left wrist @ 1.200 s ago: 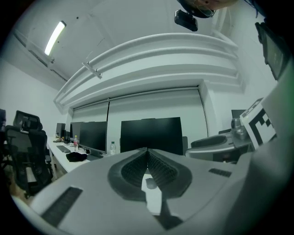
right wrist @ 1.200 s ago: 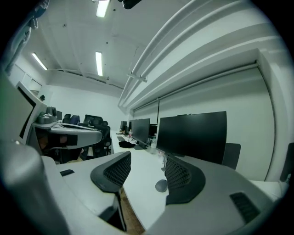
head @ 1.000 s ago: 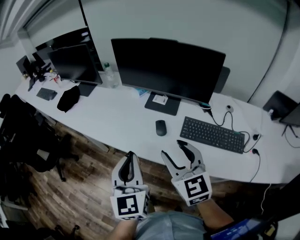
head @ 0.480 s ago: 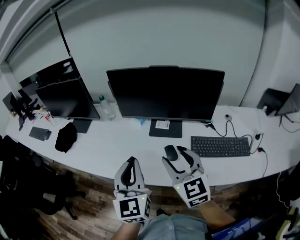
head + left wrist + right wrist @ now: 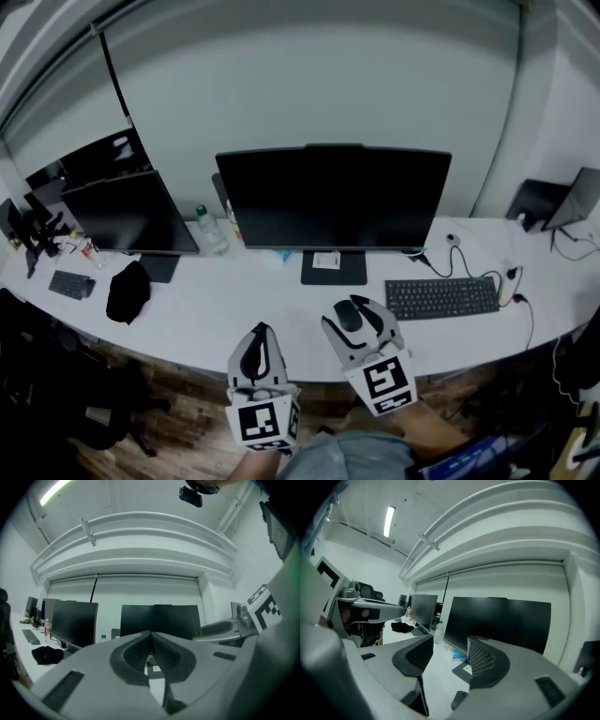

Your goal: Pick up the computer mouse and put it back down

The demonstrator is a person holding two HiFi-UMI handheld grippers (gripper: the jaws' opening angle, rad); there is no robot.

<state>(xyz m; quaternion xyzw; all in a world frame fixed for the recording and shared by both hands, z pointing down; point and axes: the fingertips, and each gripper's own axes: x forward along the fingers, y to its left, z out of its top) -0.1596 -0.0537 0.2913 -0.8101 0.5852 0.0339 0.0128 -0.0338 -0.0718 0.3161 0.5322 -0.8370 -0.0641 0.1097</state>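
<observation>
The computer mouse [image 5: 347, 315] (small, dark, oval) lies flat on the white desk [image 5: 234, 300], apparently untouched.

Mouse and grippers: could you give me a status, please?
Left gripper shut, empty. Right gripper open over mouse, on desk, ungripped. Path clear.

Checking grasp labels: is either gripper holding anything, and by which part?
Nothing held. Left gripper shut, empty. Right gripper open; the mouse sits on the desk just ahead of it, ungripped.

black mouse [image 5: 346, 314], black keyboard [image 5: 441, 297] and black monitor [image 5: 333, 197] on a white desk [image 5: 234, 307]; brown wood-plank floor [image 5: 178, 433].
</observation>
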